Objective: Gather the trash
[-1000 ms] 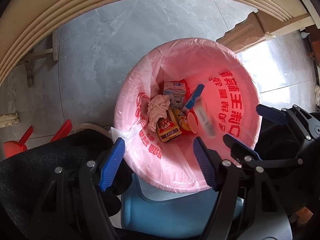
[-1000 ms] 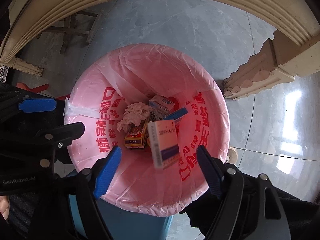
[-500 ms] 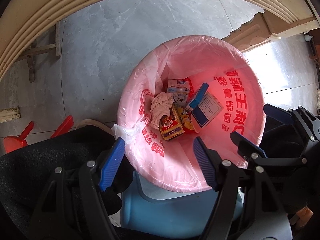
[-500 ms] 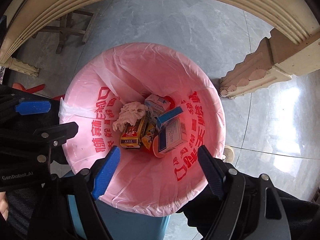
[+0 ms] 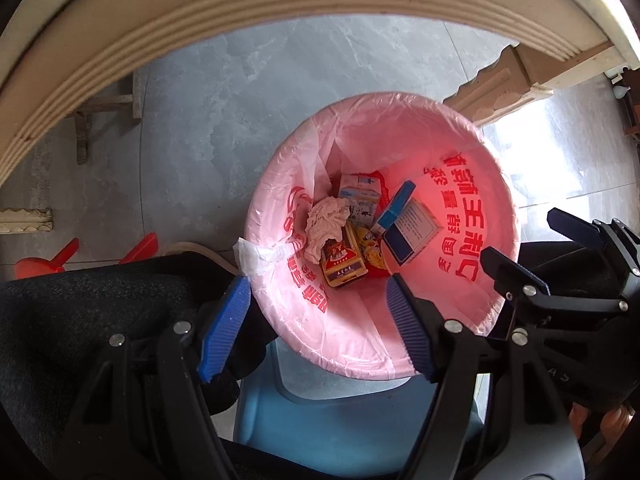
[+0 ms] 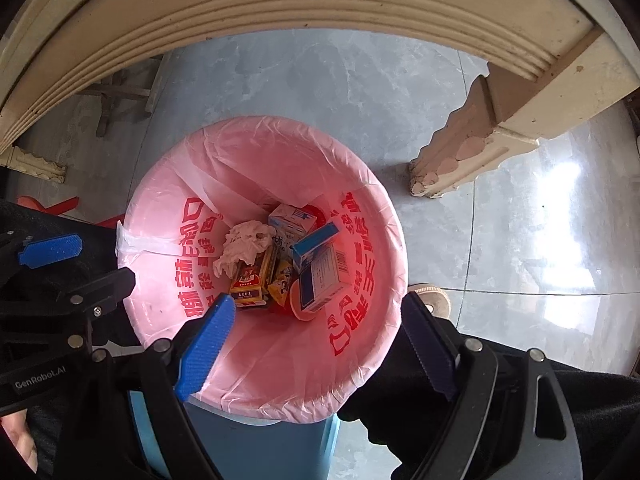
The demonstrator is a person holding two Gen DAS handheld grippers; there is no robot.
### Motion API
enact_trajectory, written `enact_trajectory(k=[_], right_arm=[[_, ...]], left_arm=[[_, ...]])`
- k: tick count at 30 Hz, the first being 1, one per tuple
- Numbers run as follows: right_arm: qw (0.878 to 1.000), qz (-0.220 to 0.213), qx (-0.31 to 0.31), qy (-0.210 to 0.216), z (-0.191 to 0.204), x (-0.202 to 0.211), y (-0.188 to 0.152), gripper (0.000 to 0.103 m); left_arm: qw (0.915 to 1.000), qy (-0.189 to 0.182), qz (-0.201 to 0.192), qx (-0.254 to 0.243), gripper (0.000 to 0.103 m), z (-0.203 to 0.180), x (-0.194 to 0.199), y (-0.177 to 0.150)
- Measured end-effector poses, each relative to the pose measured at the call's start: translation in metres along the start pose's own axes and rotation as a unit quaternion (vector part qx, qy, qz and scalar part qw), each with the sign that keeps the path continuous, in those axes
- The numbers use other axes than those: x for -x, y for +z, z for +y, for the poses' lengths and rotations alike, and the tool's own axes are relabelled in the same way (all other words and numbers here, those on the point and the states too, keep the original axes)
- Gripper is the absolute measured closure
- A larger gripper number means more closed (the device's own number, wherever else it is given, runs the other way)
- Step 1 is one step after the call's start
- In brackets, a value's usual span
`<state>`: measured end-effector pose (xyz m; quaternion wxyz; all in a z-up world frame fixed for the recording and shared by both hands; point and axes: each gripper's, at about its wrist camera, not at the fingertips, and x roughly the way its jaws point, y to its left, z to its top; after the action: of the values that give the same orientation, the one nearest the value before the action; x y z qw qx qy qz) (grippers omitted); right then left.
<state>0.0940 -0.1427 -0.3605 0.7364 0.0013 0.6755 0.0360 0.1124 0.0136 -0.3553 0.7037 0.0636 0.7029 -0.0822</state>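
A blue bin (image 5: pixel 340 412) lined with a pink bag (image 5: pixel 400 128) stands on the floor right below both grippers. At its bottom lie a white and blue box (image 5: pixel 412 232), a crumpled tissue (image 5: pixel 324 228), a red and yellow packet (image 5: pixel 342 260) and a small carton (image 5: pixel 358 192). My left gripper (image 5: pixel 316 320) hangs open over the near rim and holds nothing. My right gripper (image 6: pixel 318 344) is over the pink bag (image 6: pixel 260 148) beside it. Its jaws are opening, with nothing between them. The white and blue box (image 6: pixel 324 276) rests on the other trash.
A cream carved table edge (image 5: pixel 200 32) arcs across the top of both views. Its carved leg (image 6: pixel 480 140) stands on the grey tiles just right of the bin. A red plastic object (image 5: pixel 40 264) lies at the left. Dark sleeves (image 5: pixel 80 320) flank the bin.
The white and blue box has fallen from between the right gripper's fingers into the bin and settled on the other trash. Both grippers have risen slightly.
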Motion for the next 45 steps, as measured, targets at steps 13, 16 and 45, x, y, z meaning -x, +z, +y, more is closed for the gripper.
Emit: enact_trajectory(k=[13, 16, 45], right_arm=[[0.991, -0.126, -0.037, -0.031, -0.007, 0.100, -0.025, 0.016], [0.983, -0.173, -0.039, -0.044, -0.005, 0.133, -0.033, 0.014], [0.880, -0.454, -0.090, -0.100, -0.012, 0.382, -0.121, 0.007]], left_arm=[[0.9923, 0.004, -0.114, 0.047, 0.034, -0.013, 0.085, -0.027], [0.9881, 0.016, -0.143, 0.053, 0.034, -0.019, 0.107, -0.034], [0.8982, 0.089, -0.426, 0.059, 0.014, -0.074, 0.350, -0.115]])
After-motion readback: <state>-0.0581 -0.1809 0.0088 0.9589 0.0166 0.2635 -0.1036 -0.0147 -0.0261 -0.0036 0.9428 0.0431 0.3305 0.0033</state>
